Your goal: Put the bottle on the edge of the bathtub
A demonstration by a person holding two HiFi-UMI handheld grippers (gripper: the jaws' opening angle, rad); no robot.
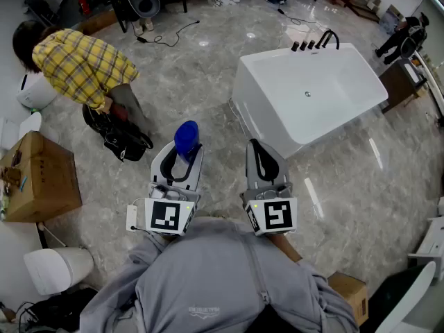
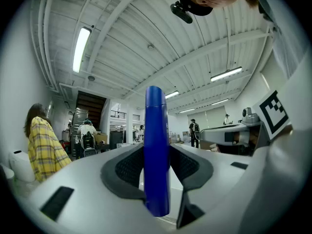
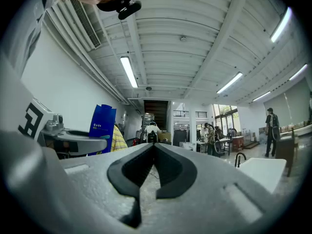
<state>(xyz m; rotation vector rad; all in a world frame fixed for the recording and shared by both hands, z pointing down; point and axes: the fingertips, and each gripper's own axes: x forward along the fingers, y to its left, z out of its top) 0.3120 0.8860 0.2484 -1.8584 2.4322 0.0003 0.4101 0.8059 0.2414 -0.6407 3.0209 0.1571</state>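
A blue bottle stands upright between the jaws of my left gripper, which is shut on it and held above the floor. In the left gripper view the bottle fills the middle, with the dark pads pressed against its sides. To its right, my right gripper is shut with nothing in it; in its own view the jaws meet at the tips. The white bathtub stands ahead and to the right, a black faucet on its far rim. The right gripper view catches its corner.
A person in a yellow plaid shirt bends over a black bag at the left. A cardboard box and a white bin sit further left. Grey marble floor lies between me and the tub. A cable trails across the floor at the back.
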